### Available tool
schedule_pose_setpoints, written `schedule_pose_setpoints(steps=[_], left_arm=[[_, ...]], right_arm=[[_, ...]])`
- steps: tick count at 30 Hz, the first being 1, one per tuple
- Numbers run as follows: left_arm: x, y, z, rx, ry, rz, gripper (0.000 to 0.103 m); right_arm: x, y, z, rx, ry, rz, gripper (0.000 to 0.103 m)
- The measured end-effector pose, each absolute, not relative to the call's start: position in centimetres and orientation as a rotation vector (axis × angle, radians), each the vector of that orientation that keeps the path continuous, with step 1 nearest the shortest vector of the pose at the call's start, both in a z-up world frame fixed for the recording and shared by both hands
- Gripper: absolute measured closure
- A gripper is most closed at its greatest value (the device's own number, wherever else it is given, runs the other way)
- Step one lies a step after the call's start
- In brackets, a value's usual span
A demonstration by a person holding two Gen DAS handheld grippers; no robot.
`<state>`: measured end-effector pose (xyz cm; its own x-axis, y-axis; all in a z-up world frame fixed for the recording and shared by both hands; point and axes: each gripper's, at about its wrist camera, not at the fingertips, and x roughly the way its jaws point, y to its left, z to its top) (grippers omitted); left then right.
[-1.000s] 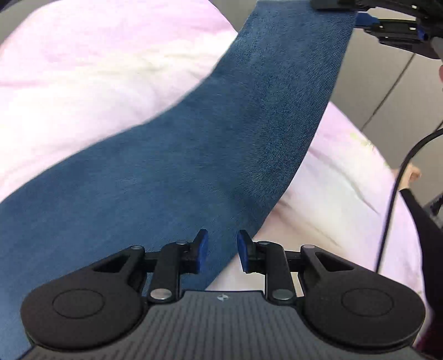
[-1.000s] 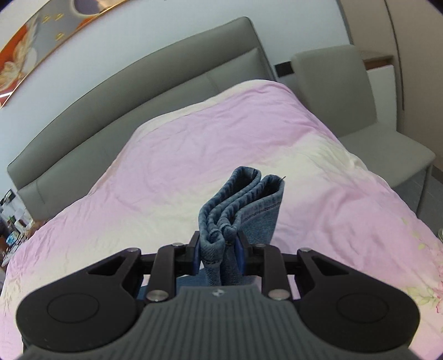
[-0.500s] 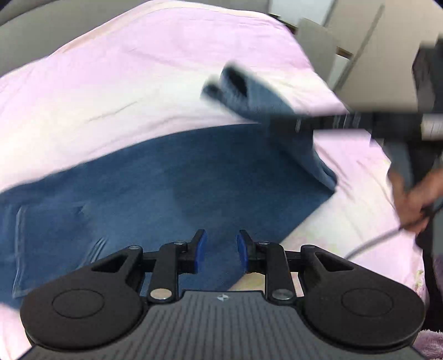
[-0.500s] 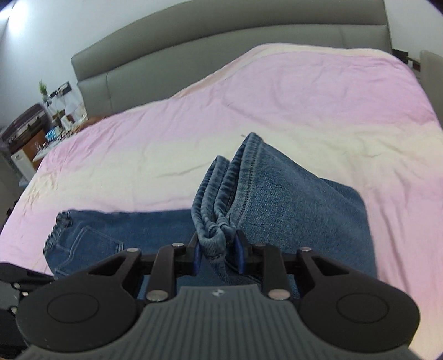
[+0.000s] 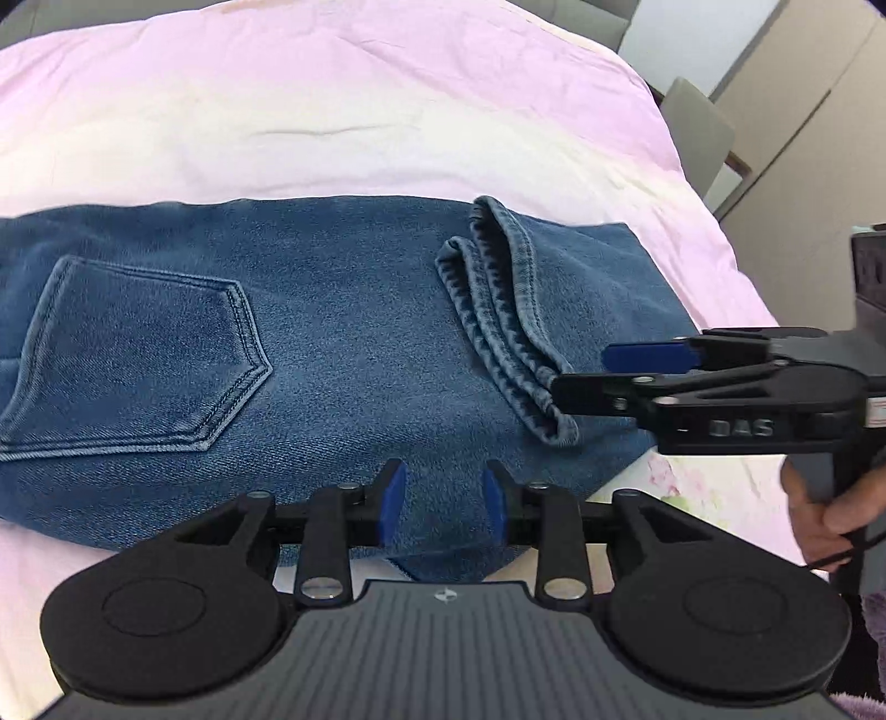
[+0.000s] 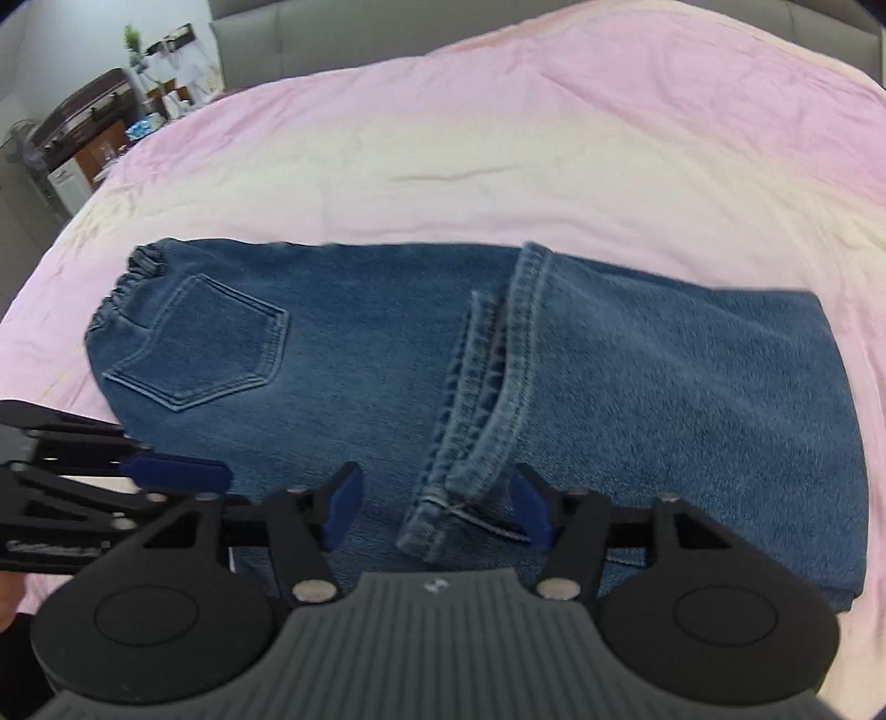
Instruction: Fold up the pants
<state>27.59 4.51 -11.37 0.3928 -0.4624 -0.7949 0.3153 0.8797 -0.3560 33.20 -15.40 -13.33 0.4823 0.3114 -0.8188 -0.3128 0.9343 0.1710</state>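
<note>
Blue jeans (image 5: 332, 343) lie flat on a pink bedspread (image 5: 332, 111), back pocket (image 5: 138, 354) at the left. The leg ends are folded over onto the upper legs, with the hems (image 5: 498, 327) lying across the middle; the same hems show in the right wrist view (image 6: 482, 410). My left gripper (image 5: 443, 498) is open and empty over the jeans' near edge. My right gripper (image 6: 437, 504) is open, its jaws either side of the near end of the hems, gripping nothing. It shows from the side in the left wrist view (image 5: 609, 371).
The bedspread (image 6: 498, 138) spreads well beyond the jeans. A grey headboard (image 6: 266, 27) runs along the far side. A cabinet with clutter (image 6: 83, 138) stands at the far left. A grey chair (image 5: 692, 127) is beside the bed's right edge.
The right gripper carried the hems leftward over the jeans, lowered them onto the upper legs and opened, letting them go. The left gripper stayed open near the front edge.
</note>
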Motion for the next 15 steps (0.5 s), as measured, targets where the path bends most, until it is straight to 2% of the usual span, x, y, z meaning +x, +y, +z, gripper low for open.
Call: schedule_pose_setpoints(steps=[3,6,7,8,12,15], left_arm=[[27.9,5.1,-11.7,-0.221,1.046,-0.481,0.065],[28.1,5.3,-11.5,-0.265,1.043,-0.482,0.063],[28.1,5.3,-11.3,-0.268,1.041,-0.478,0.063],[28.1,5.3,-11.2,-0.272,1.038,-0.477,0.062],[28.7,5.4,-10.9,-0.355,1.033,-0.502,0.056],[29.7,4.9,-11.4,-0.449,1.029,-0.519,0.044]], right_arm=[[34.7,-15.0,-13.8,-0.034,1.014,0.334,0.047],[36.2,-15.3,-15.7,0.020,1.061,0.297,0.058],[36.5,-15.3,-16.2,0.027,1.069,0.289,0.074],[36.8,-15.5,-16.5,0.057,1.080,0.303,0.086],[36.1,-16.0,-15.5,0.099,1.055,0.338,0.091],[34.7,-17.1,-13.8,0.141,1.037,0.397,0.092]])
